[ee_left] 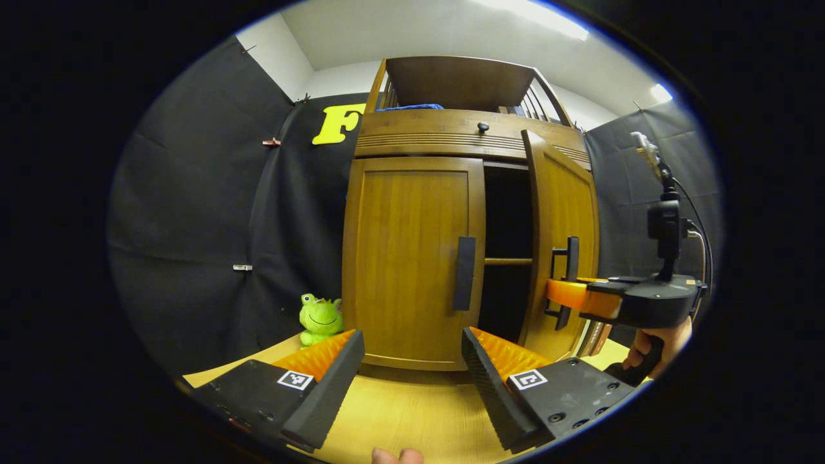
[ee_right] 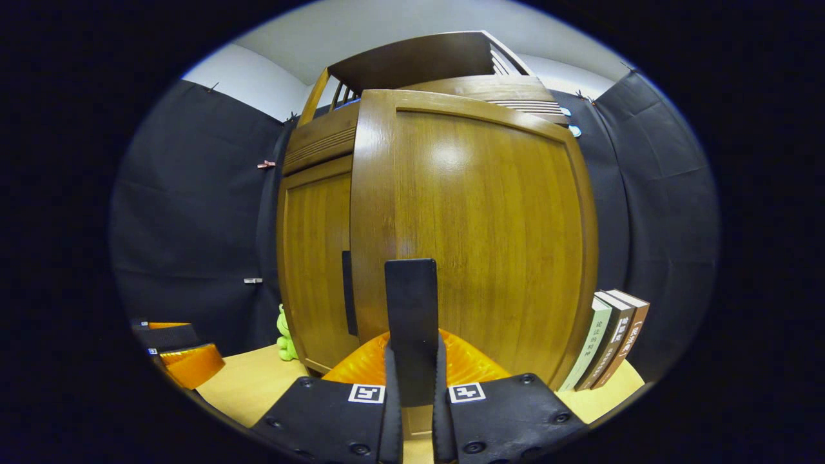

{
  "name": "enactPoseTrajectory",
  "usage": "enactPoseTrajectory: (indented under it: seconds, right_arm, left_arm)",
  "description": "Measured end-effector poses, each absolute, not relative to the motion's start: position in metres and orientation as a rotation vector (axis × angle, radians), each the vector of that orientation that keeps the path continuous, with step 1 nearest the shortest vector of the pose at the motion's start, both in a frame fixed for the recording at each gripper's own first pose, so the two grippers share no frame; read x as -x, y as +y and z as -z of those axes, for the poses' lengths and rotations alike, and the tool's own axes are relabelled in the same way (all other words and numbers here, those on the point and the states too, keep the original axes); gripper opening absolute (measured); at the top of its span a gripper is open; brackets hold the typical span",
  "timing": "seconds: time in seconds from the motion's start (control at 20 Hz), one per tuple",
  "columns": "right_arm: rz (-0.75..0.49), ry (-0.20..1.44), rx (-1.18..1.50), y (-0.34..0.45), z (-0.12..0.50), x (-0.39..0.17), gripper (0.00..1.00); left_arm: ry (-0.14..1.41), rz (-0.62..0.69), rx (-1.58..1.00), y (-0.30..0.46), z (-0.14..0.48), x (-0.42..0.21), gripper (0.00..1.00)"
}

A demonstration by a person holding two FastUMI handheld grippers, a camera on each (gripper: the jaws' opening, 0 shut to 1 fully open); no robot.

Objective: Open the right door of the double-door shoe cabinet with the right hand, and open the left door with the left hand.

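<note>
The wooden shoe cabinet [ee_left: 451, 132] stands on a light wood table. Its right door [ee_left: 561, 212] is swung partly out, showing a dark inside with a rail; its left door [ee_left: 412, 258] is flat and closed, with a dark vertical handle [ee_left: 464, 273]. My right gripper [ee_left: 567, 293] reaches in from the right, clamped on the right door's dark handle [ee_right: 411, 309], which stands between its fingers in the right gripper view. There the right door [ee_right: 477, 238] looms close. My left gripper [ee_left: 412, 367] hovers open in front of the left door, short of its handle.
A green frog plush [ee_left: 320, 319] sits left of the cabinet. Three books [ee_right: 609, 338] lean at the cabinet's right side. Black cloth walls close in on both sides. A hand [ee_left: 657, 345] grips the right gripper's handle.
</note>
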State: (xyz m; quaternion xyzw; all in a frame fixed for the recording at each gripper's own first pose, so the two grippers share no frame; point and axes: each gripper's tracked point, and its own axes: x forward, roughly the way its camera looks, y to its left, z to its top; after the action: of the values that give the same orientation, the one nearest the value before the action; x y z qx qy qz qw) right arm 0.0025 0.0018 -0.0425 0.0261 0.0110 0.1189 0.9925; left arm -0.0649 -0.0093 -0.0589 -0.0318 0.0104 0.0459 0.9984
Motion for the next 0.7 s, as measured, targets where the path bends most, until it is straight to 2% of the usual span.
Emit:
enactPoseTrajectory:
  seconds: [0.05,0.1,0.15,0.25,0.3,0.35,0.55,0.6,0.7]
  right_arm:
    - [-0.241,0.017,-0.05,-0.003,0.042,0.004,0.21]
    - [-0.245,0.012,-0.046,-0.008,0.041,0.01,0.17]
    - [-0.248,0.009,-0.05,-0.014,0.04,0.019,0.17]
    - [-0.253,0.0,-0.057,-0.026,0.036,0.032,0.21]
    - [-0.253,-0.003,-0.058,-0.031,0.035,0.037,0.17]
    - [-0.25,-0.005,-0.059,-0.038,0.035,0.043,0.21]
    - [-0.215,-0.009,-0.053,-0.067,0.031,0.064,0.21]
    - [-0.205,-0.009,-0.043,-0.075,0.03,0.068,0.25]
    - [-0.18,-0.01,-0.027,-0.09,0.029,0.077,0.16]
  left_arm:
    - [0.023,-0.092,0.061,-0.014,0.06,0.065,0.93]
    - [0.026,-0.092,0.055,-0.018,0.06,0.064,0.93]
    - [0.028,-0.092,0.05,-0.022,0.06,0.064,0.95]
    - [0.025,-0.093,0.049,-0.029,0.059,0.063,0.95]
    - [0.024,-0.09,0.051,-0.034,0.06,0.062,0.94]
    - [0.023,-0.086,0.052,-0.039,0.059,0.061,0.94]
    - [0.017,-0.073,0.051,-0.056,0.056,0.058,0.93]
    - [0.017,-0.07,0.048,-0.059,0.057,0.057,0.94]
    - [0.025,-0.064,0.042,-0.065,0.059,0.056,0.95]
